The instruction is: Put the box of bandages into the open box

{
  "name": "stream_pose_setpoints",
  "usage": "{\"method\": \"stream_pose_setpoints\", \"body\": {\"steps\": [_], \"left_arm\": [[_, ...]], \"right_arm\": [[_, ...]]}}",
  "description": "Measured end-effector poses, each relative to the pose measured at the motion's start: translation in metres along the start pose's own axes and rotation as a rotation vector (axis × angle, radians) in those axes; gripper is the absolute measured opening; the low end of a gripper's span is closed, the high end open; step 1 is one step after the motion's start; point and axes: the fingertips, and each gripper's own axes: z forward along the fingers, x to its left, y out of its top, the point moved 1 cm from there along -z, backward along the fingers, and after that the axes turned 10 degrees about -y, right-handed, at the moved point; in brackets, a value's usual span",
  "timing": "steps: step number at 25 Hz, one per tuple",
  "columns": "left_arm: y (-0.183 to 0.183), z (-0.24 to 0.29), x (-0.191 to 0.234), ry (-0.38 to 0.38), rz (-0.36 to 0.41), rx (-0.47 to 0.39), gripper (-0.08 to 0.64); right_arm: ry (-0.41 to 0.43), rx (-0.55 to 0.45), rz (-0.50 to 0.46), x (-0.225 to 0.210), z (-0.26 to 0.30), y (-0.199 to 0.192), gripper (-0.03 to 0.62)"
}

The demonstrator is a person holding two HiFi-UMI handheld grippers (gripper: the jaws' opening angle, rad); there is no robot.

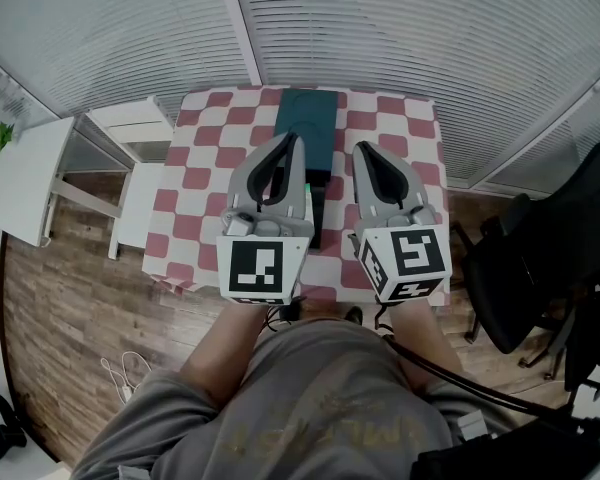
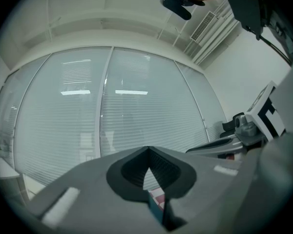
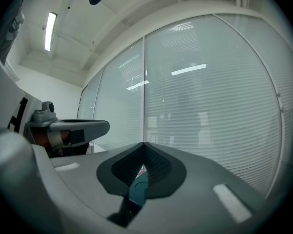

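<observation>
A dark teal box lies at the back middle of the table with the red-and-white checked cloth. A darker part runs from it toward me between the grippers; I cannot tell what it is. The box of bandages cannot be made out. My left gripper and right gripper hover side by side above the table, both shut with nothing between the jaws. In the left gripper view the jaws meet at a point; a sliver of teal shows below. The right gripper view shows the same for its jaws.
A white side table and a white stool stand left of the table. A black office chair is on the right. Window blinds run behind the table. White cable lies on the wooden floor.
</observation>
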Motion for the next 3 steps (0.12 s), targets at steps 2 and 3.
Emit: {"method": "stream_pose_setpoints", "body": {"steps": [2, 3], "left_arm": [[0.0007, 0.0003, -0.0012, -0.002, -0.001, -0.002, 0.002], [0.0006, 0.0004, -0.0017, -0.003, -0.001, -0.002, 0.002]], "right_arm": [[0.0, -0.001, 0.001, -0.0006, -0.0003, -0.0001, 0.026], [0.0, -0.002, 0.001, -0.0008, -0.0004, -0.0001, 0.026]]}}
